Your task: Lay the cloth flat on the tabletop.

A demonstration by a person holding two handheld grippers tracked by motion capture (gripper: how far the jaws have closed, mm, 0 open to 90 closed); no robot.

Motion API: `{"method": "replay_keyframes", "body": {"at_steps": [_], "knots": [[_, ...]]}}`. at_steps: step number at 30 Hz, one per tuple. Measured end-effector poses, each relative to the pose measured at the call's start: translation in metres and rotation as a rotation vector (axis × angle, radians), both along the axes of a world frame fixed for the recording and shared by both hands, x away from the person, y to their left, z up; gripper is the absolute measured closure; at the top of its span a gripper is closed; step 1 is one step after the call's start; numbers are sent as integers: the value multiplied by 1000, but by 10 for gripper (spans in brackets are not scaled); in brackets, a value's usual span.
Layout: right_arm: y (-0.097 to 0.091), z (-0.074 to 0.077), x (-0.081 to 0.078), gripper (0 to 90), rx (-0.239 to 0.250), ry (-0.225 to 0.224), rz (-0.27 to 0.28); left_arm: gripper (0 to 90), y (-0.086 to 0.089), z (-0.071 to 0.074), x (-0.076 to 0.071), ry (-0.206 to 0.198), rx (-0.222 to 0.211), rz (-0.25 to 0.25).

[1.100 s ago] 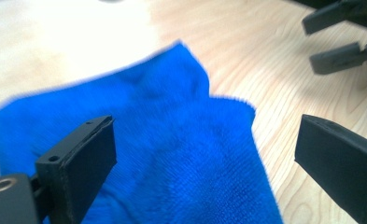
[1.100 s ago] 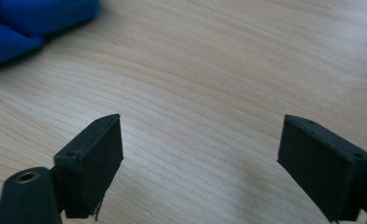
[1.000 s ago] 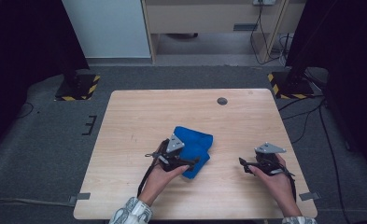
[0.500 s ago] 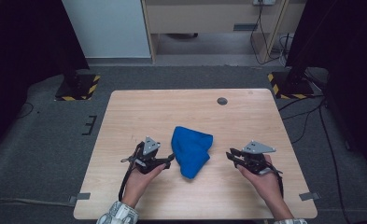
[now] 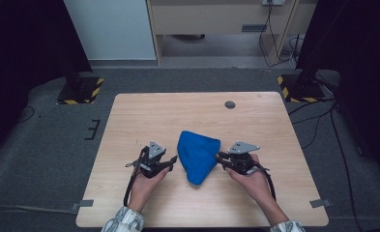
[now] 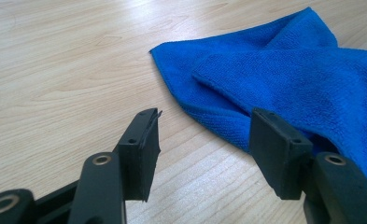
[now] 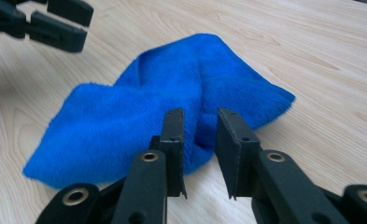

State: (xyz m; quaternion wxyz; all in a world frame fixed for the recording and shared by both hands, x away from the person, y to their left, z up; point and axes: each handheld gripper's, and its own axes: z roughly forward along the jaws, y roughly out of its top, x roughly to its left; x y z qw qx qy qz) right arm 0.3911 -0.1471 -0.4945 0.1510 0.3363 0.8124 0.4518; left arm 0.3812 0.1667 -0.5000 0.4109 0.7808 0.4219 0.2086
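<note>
Crumpled blue microfibre cloth (image 5: 197,155) lies bunched on the light wooden tabletop (image 5: 144,111), between the two jaw sets.

Left gripper (image 5: 172,160): a second ago it sat on the cloth's left edge; now it is pulled off to the left, tips just beside the cloth's near-left edge. Its jaws have just been closing from wide to about half. In the left gripper view (image 6: 204,135) only bare tabletop lies in the gap; the cloth (image 6: 284,79) sits ahead and to the right, passing behind the right jaw. Released, nothing held.

Right gripper (image 5: 220,157): a second ago well out to the right of the cloth; now at its right edge. Jaws narrowed from wide to a slim gap. In the right gripper view (image 7: 199,140) a fold of the cloth (image 7: 139,112) sits just ahead of and between the jaw tips, but I cannot tell whether the pads press on it. The other gripper (image 7: 55,23) shows top left, beyond the cloth.

Meaning, as a judgement: the work passes from left to right, probably a regrasp for folding or spreading. The cloth rests on the tabletop, not lifted. Next, the right jaws must bite the edge and the left must find a corner.
</note>
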Motion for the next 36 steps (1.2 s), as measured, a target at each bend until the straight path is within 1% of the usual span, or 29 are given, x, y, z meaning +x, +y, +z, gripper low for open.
{"method": "replay_keyframes", "body": {"at_steps": [3,4,5,6,9,12,13,14,16,18,19,22,25,27,28,29,30,33,34,36], "knots": [[5,-2,4,678,14,16,10,426,-2,-1,-1,3,-3,-3],[7,-2,5,657,26,28,28,425,-3,-1,-1,5,-2,-6],[10,-3,5,638,20,36,48,423,-3,-1,0,6,0,-8],[12,-4,5,617,7,28,49,421,-4,-2,0,7,4,-12],[14,-6,8,524,11,44,38,419,-6,-3,0,9,7,-15],[15,-9,11,511,20,54,39,409,-8,-4,0,12,8,-22],[15,-12,12,533,27,76,45,409,-9,-5,0,12,8,-25],[16,-12,12,580,26,82,46,405,-9,-5,0,14,11,-29],[18,-14,10,701,23,85,73,402,-10,-6,2,22,6,-33],[18,-15,9,824,20,92,88,403,-10,-7,3,28,8,-37],[17,-15,8,849,19,92,86,404,-10,-8,4,26,12,-36],[13,-11,3,861,37,87,79,405,-10,-7,5,24,20,-35],[6,-8,-4,858,26,73,67,411,-12,-8,5,22,34,-45],[-1,-6,-9,844,17,66,45,411,-14,-8,4,18,47,-51],[-5,-5,-12,819,14,63,32,410,-15,-8,5,15,48,-56],[-9,-5,-13,822,12,62,23,408,-16,-9,5,17,49,-62],[-12,-6,-15,827,10,66,20,406,-18,-10,5,21,56,-69],[-18,-12,-14,831,-29,85,10,395,-23,-14,6,29,71,-86],[-18,-14,-13,860,-34,92,11,385,-25,-15,6,29,71,-95],[-18,-16,-11,876,-49,100,15,366,-28,-16,6,26,75,-103]]}}
